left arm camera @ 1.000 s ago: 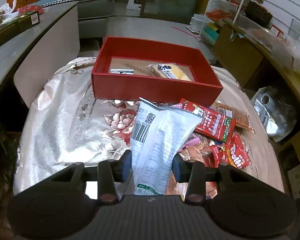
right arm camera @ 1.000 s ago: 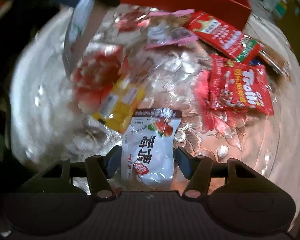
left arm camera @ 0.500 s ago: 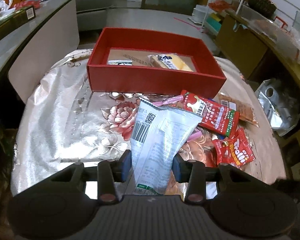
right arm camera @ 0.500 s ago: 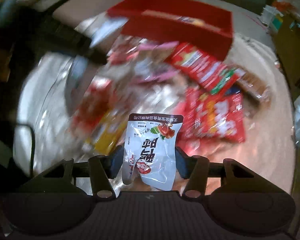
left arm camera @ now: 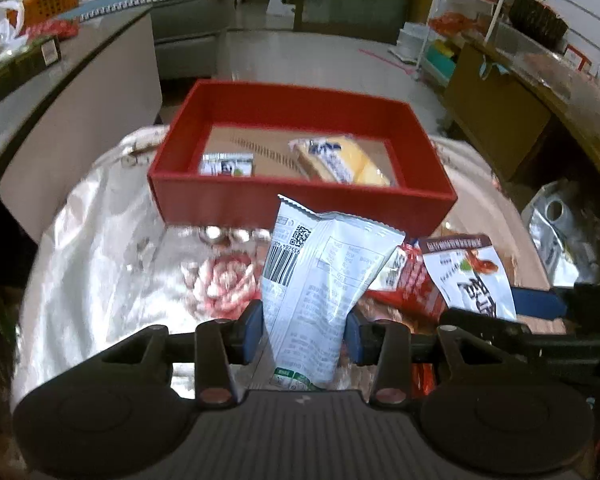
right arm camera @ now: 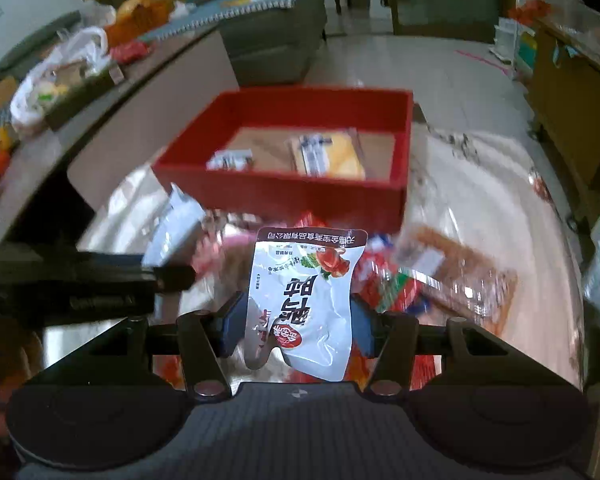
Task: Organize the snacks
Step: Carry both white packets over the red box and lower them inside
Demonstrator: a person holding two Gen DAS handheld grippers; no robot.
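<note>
Currently left gripper (left arm camera: 304,330) is clamped on white barcode packet (left arm camera: 320,280), right gripper (right arm camera: 298,326) on white pouch (right arm camera: 306,300); loose snacks (right arm camera: 452,280) behind are blurred, red box (left arm camera: 300,152) partly hidden.

The worktop (left arm camera: 100,264) wears a shiny cloth with a red flower print. Straight ahead of the left claw (left arm camera: 303,330) a red box (left arm camera: 300,200) sits on it. Ahead and to that claw's right lie loose packets, among them a red one (left arm camera: 414,284); a brown one (right arm camera: 456,272) shows right of the right claw (right arm camera: 298,322).
</note>
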